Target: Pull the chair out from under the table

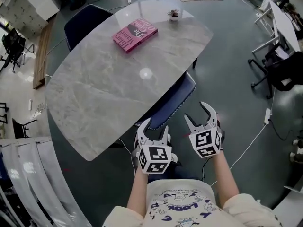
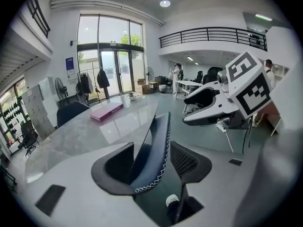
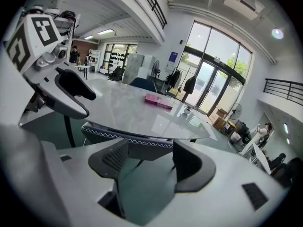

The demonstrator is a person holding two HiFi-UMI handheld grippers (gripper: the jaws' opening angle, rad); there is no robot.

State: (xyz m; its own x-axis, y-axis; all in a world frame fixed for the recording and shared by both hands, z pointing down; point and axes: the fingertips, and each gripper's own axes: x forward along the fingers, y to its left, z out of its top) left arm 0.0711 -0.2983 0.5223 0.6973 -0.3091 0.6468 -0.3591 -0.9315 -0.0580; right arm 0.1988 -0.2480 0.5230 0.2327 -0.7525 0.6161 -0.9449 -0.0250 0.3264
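1. An other chair (image 1: 87, 22), dark blue, stands at the desk's 11 o'clock edge in the head view.
2. The grey marbled desk (image 1: 85, 98) carries a pink book (image 1: 135, 33) at 12 o'clock from its middle. The cover has white title lettering, upside down to the head camera and too small to read with certainty.
3. The left gripper (image 1: 156, 126) is off the desk's 5 o'clock edge. Its marker cube (image 1: 155, 159) shows only black-and-white squares, no words. The jaws are spread wide. In the left gripper view (image 2: 154, 162) the backrest (image 2: 158, 150) of the chair (image 1: 177, 96) stands between them, and neither pad is seen pressing on it.
4. A small potted plant (image 1: 174, 14) sits on the desk at 1 o'clock from its middle, near the rim.
5. The chair, dark blue with white zigzag stitching, is tucked under the desk's 4 o'clock edge. Only its backrest rim shows past the top.
6. The right gripper (image 1: 198, 113) is at 2 o'clock of the left one. Its jaws are also spread wide, with nothing between them. In the right gripper view (image 3: 149, 150) the backrest lies just beyond the tips, not touching them.
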